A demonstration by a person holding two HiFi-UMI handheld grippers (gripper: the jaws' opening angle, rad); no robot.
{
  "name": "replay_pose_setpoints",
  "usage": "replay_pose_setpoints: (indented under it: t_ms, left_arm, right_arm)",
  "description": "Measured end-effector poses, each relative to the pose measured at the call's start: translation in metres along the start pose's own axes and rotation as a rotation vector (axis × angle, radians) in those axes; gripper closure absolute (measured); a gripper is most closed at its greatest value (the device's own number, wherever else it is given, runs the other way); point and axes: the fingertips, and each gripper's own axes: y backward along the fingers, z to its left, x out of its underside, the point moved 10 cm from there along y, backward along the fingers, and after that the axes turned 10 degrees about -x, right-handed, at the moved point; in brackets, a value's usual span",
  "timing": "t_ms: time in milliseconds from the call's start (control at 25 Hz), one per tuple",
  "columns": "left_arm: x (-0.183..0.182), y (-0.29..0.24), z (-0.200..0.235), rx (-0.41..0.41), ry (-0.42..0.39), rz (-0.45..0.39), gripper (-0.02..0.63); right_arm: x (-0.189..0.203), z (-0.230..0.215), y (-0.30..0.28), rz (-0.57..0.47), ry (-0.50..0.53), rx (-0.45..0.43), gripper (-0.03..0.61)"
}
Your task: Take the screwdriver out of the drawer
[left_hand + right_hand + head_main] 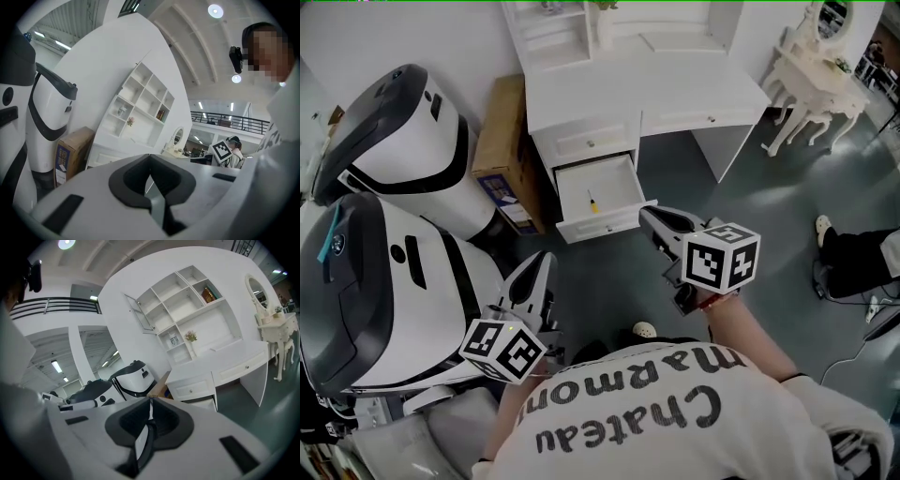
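The screwdriver (592,202), small with a yellow and black handle, lies in the open drawer (623,184) of a white desk (675,89). My right gripper (645,214) is shut and empty, with its tips just right of the drawer's front corner. My left gripper (546,259) hangs lower left, well short of the drawer, its jaws together with nothing between them. In the left gripper view the left gripper (150,157) points toward the desk (117,150). In the right gripper view the right gripper (150,401) faces the desk (220,366), and the screwdriver is hidden.
Two large white-and-black machines (403,141) (366,281) crowd the left side. A cardboard box (502,150) leans between them and the desk. An ornate white dressing table (816,84) stands at the far right, and a person's leg and shoe (853,248) rest on the grey floor.
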Motion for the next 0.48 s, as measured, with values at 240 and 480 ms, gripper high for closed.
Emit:
replay_pose_setpoints:
  t_ms: [240,480]
  left_arm:
    - [-0.006,-0.040,-0.017,0.003,0.017,-0.047,0.591]
    - [-0.008,-0.071,-0.039,0.002,-0.005,-0.072,0.591]
  right_arm:
    - [-0.029,-0.030,0.002,-0.003,0.039,-0.031,0.541]
    - [-0.050,-0.060,0.009,0.006,0.051,-0.040,0.541]
